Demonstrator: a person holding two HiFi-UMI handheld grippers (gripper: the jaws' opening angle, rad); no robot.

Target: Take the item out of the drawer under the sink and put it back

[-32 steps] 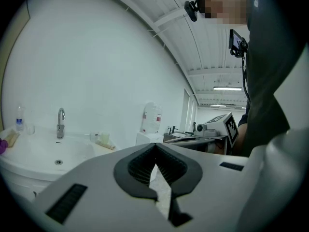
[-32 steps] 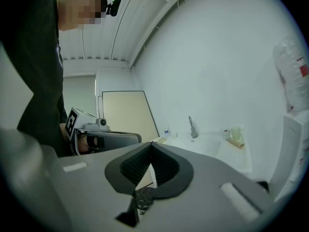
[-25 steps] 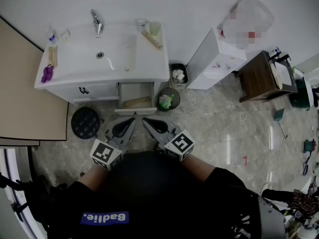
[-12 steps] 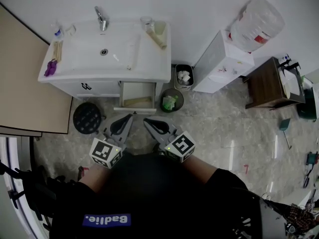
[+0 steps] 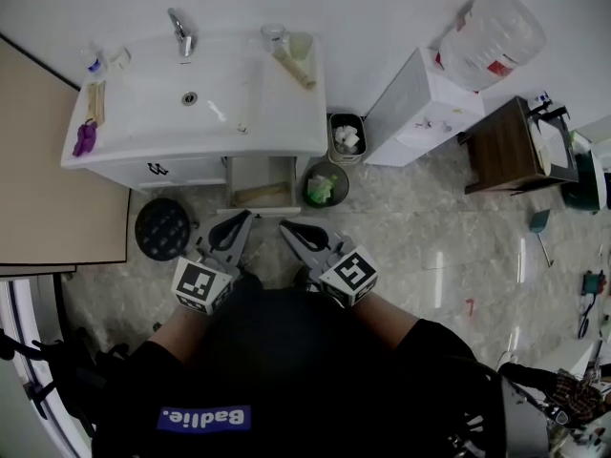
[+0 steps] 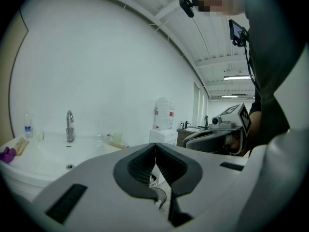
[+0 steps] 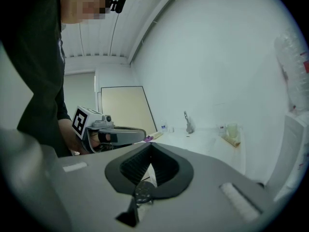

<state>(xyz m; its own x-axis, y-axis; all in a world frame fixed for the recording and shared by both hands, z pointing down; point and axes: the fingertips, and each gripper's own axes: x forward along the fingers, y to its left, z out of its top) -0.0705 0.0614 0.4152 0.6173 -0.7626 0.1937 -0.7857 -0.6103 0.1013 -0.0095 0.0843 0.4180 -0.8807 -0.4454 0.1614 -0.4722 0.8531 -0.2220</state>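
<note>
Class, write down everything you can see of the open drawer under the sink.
The drawer is white, seemingly painted board, and stands pulled out of the right half of the cabinet below the sink. Seen from above, its box is open on top. A long, pale tan item lies across it near the front panel. A round bin stands close at its right. The left gripper and right gripper, both shut and empty, are just before its front.

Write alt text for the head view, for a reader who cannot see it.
Seen from above, a person in a black top holds the left gripper and right gripper, both shut, toward the open drawer under a white sink; a pale item lies in the drawer. A black stool stands left of it.
</note>
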